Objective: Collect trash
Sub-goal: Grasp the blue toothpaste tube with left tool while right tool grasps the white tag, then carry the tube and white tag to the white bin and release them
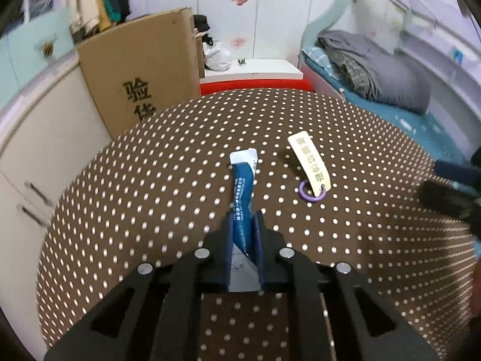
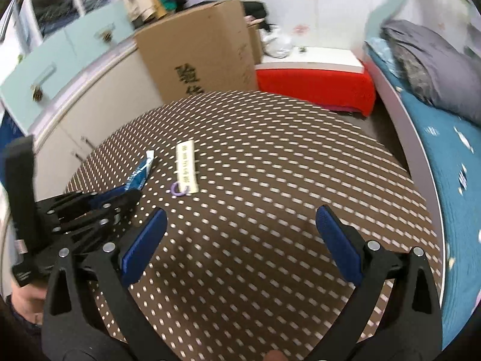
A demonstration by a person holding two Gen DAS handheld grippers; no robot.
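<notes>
Trash pickup is under way on the polka-dot tablecloth (image 1: 150, 210), which serves as the reference for everything noted below.

Left gripper (image 1: 244, 225): jaws clenched on the blue and white wrapper (image 1: 244, 186). The wrapper is pinched near its lower end and twists away toward the far edge of the cloth, its white tip lying close to or on the fabric; the left wrist view does not settle whether it is fully lifted. In the right wrist view the same wrapper (image 2: 139, 174) appears toward the cloth's left side.

Right gripper (image 2: 240, 234): jaws spread wide, nothing between the blue pads (image 2: 147, 246). It hangs over the near middle of the cloth, apart from any item.

Remaining on the cloth: a cream tag (image 1: 309, 162) with printed characters, lying flat just right of the wrapper, with a purple ring (image 1: 309, 192) at its nearer end. Ring and tag touch; whether the ring threads through the tag cannot be confirmed.

Assessment: the step in hand appears to be the first grasp, wrapper secured. No bin is visible in either view. The next move likely calls for raising the wrapper clear of the cloth and carrying it to a receptacle, while the free right gripper could approach the tag, which lies flat and may need an edge-on pinch.
</notes>
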